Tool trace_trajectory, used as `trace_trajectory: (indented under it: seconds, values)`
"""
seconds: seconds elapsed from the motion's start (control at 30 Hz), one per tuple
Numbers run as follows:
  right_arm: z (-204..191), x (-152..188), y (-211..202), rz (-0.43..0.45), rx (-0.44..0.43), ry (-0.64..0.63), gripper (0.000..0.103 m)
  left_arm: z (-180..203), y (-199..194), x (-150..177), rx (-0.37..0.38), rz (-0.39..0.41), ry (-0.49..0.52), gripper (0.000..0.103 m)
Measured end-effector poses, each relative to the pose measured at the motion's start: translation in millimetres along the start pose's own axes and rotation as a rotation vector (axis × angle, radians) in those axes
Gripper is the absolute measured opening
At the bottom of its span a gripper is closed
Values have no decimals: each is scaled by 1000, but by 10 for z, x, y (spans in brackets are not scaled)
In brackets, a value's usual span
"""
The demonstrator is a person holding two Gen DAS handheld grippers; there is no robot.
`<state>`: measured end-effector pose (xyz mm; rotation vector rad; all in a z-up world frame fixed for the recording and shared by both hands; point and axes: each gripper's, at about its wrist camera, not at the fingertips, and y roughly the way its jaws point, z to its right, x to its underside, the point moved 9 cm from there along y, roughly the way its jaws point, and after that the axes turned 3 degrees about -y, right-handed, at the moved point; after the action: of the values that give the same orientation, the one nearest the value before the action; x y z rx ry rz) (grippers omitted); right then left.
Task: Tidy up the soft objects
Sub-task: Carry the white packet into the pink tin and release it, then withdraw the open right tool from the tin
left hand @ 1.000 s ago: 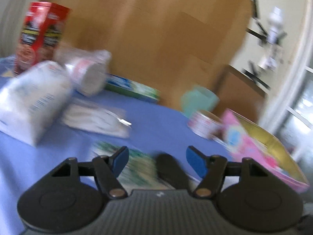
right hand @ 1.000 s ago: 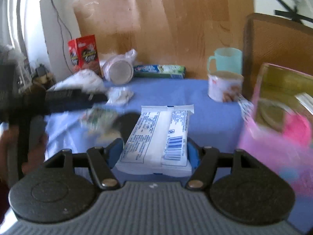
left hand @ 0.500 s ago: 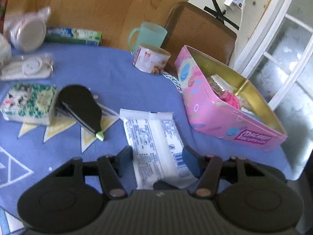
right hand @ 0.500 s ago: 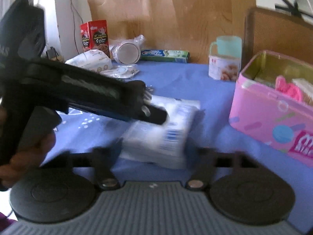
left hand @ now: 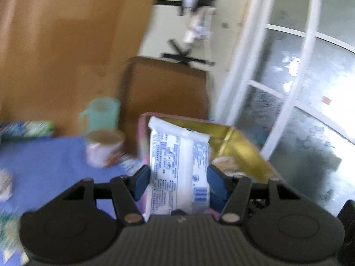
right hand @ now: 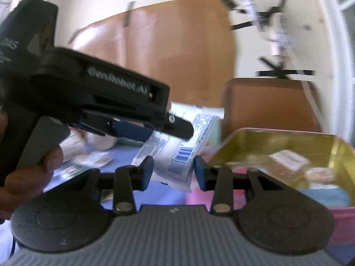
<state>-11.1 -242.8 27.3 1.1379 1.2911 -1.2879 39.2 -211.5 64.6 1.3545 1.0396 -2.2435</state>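
Two grippers over blue cloth-covered table (left hand: 44,161). Largest item: pink rectangular tin with gold lining (right hand: 266,141), open, already holding wrapped soft items, blurred. White soft plastic packet with blue print (left hand: 177,166) held aloft just above tin's near rim, pinched upright in left gripper (left hand: 177,182), blue pads pressed against both sides. Right gripper (right hand: 173,173) spread, empty, just beside tin, packet's barcode end showing beyond its tips. Behind tin: brown chair back (left hand: 164,88), mint-green plastic mug (left hand: 102,113), small printed cup (left hand: 104,148).

Risk, as judgement: soft packet could sag or slip from pinch, or catch tin's rim and land outside; grippers close, could collide.

Hard to read: tin's contents, packet print, clutter left of tin. All motion-blurred.
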Motion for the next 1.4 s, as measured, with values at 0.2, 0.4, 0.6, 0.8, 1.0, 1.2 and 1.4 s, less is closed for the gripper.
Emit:
trace_trajectory:
  seconds: [0.2,0.4,0.6,0.8,1.0,1.2,1.4]
  values:
    - [583,51,148,-21,158,63,42,471,494,-83,70,-2,88,58]
    - [1010,196,275,-40,296,134,44,359,734,-1,6,-18,49,59]
    - [963,222,196,-21,292,133,44,139,531,88,-31,-1,12,59]
    - [881,172,60,-4,279,163,44,49,301,228,-79,-13,39,59]
    - [876,135,-60,-3,253,243,44,-149,81,392,-161,-58,28,63]
    - [810,153,-8,-35,222,296,44,-378,-51,564,-216,-89,38,63]
    - [561,126,77,-53,189,260,44,-635,-133,686,-267,-103,32,64]
